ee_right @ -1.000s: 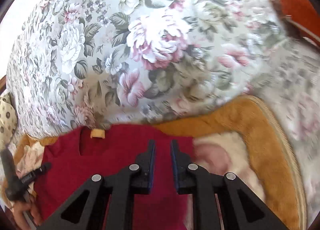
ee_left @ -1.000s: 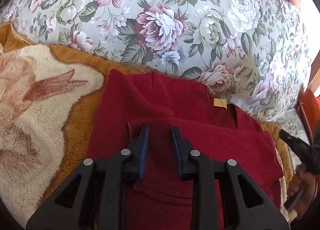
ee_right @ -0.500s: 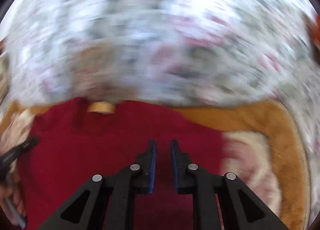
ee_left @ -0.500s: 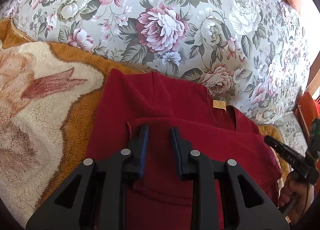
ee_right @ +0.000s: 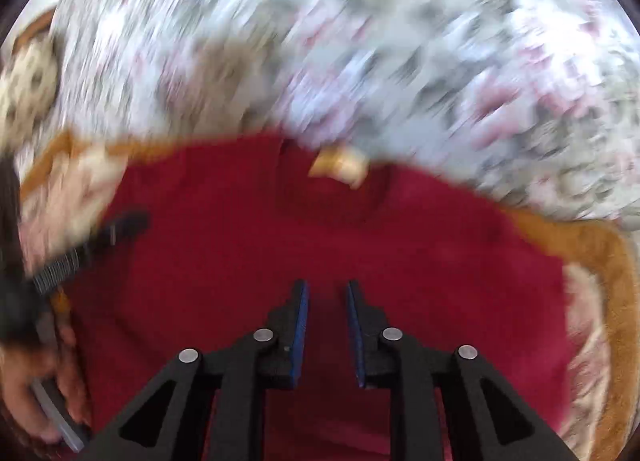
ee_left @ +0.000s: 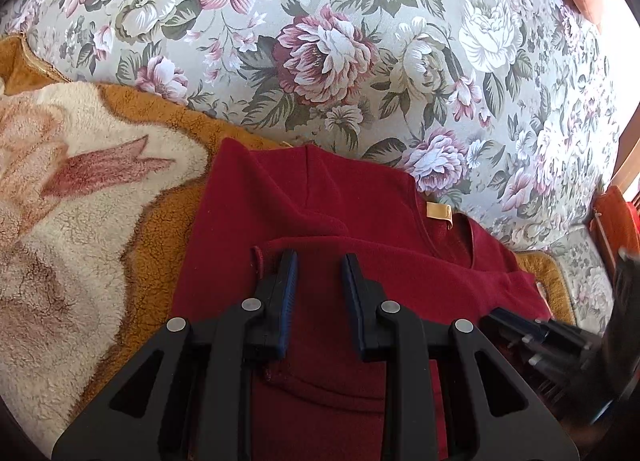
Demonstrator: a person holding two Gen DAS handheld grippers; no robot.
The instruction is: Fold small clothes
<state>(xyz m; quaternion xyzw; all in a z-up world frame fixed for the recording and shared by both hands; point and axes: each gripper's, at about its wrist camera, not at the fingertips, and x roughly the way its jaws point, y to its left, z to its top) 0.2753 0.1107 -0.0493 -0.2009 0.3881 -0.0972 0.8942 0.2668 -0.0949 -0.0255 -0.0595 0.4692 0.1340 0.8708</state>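
One fold shows on the dark red fleece top [ee_left: 320, 201] at lower centre; more remain. Left gripper [ee_left: 318, 261] and right gripper [ee_right: 326, 289] hover with fingers apart, holding nothing.

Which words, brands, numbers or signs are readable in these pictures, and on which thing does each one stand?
None can be read.
Tan tag at the neck of the red shirt: looks blank in the left wrist view; blurred in the right wrist view.
Floral cover and fleece blanket: patterns only, no letters.
Left tongs and right tongs: no markings visible.
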